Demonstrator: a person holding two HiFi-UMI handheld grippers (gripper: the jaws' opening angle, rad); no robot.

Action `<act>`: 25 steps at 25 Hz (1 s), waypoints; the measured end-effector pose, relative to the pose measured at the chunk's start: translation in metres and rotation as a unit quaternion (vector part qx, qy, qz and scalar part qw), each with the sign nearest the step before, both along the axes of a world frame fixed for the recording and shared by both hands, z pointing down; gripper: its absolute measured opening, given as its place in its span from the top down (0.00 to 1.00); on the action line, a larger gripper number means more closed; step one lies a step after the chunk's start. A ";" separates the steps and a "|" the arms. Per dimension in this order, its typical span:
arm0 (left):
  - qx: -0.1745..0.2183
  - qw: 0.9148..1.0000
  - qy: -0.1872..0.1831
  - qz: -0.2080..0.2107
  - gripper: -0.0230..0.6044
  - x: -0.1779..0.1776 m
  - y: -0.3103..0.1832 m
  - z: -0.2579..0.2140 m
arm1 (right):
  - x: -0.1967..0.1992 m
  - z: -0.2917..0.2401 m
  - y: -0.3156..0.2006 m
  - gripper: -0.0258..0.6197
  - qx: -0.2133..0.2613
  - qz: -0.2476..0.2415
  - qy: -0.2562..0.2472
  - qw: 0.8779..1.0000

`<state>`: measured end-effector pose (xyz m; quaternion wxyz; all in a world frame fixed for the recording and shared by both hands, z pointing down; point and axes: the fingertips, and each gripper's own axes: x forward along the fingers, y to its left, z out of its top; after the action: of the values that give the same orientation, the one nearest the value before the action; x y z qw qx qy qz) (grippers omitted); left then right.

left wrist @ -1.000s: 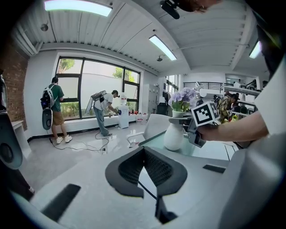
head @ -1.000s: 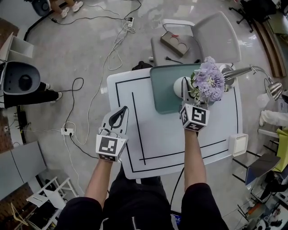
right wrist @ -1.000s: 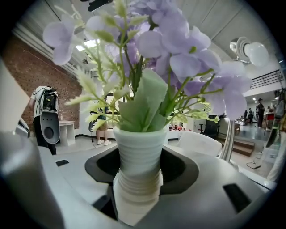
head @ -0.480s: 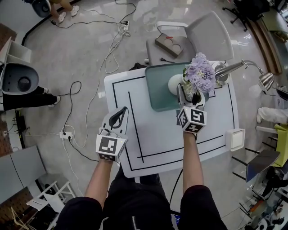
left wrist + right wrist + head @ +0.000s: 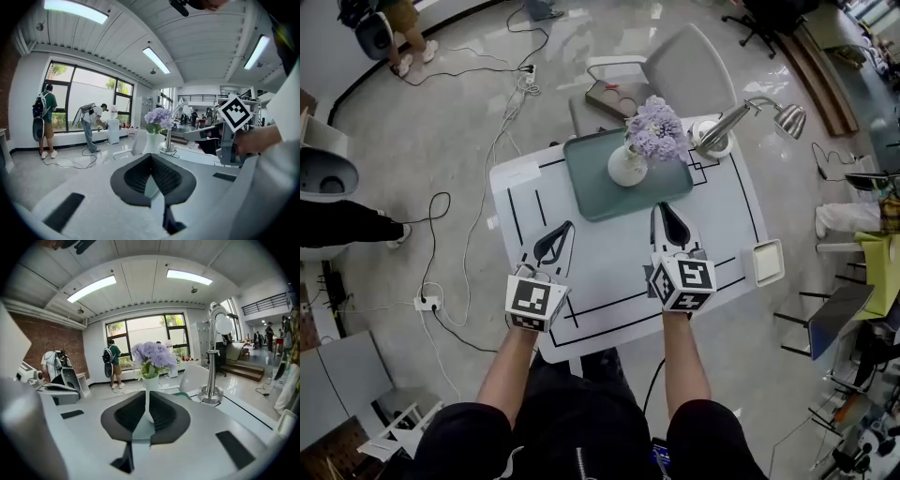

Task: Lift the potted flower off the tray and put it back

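On the far half of the white rectangular worktop (image 5: 727,220), the potted flower (image 5: 628,165), a round-bellied white vase with a bunch of pale purple blooms, stands upright on the flat grey-green rectangular tray (image 5: 586,192), toward the tray's far right part, with no fingers on it. I read that as the put-back already made: the pot rests on its own base within the tray's edge, where it stands steady without support. The vase holds the flower stems and a few green leaves, and the tray carries the vase and nothing else that I can see. Nearer the person, the right gripper (image 5: 666,210) hangs over bare worktop just short of the tray's near edge, clear of the vase. Its fingers are closing on empty air and stand almost together, with the pot showing far beyond them. The left gripper (image 5: 565,229) hovers off the tray's near left corner, fingers clenched on nothing. With both apart from the pot, the job looks close to finished. Beside the tray's far right corner stands a silver gooseneck desk lamp (image 5: 741,120), near enough that a careless lift could brush it. A small white square dish (image 5: 766,262) sits at the worktop's right edge, seemingly with nothing in it.
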<state>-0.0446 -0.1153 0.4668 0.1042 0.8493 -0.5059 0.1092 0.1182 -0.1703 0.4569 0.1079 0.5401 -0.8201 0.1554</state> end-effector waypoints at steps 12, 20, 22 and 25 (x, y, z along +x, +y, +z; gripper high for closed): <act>0.024 0.998 0.010 0.057 0.96 0.085 0.054 -0.042 | 0.037 -0.046 0.113 0.95 0.027 0.008 -0.015 0.999; 0.036 0.997 0.011 0.068 0.96 0.104 0.087 -0.062 | 0.034 -0.064 0.147 0.95 0.034 -0.011 -0.011 0.999; 0.039 0.997 0.010 0.068 0.96 0.102 0.090 -0.064 | 0.031 -0.065 0.151 0.95 0.035 -0.015 -0.010 0.999; 0.039 0.997 0.011 0.064 0.96 0.100 0.095 -0.064 | 0.028 -0.065 0.156 0.95 0.035 -0.019 -0.009 0.999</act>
<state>0.0559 -0.0208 0.4026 0.0696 0.8844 -0.4533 0.0866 0.1466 -0.0146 0.3915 0.0849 0.5264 -0.8360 0.1294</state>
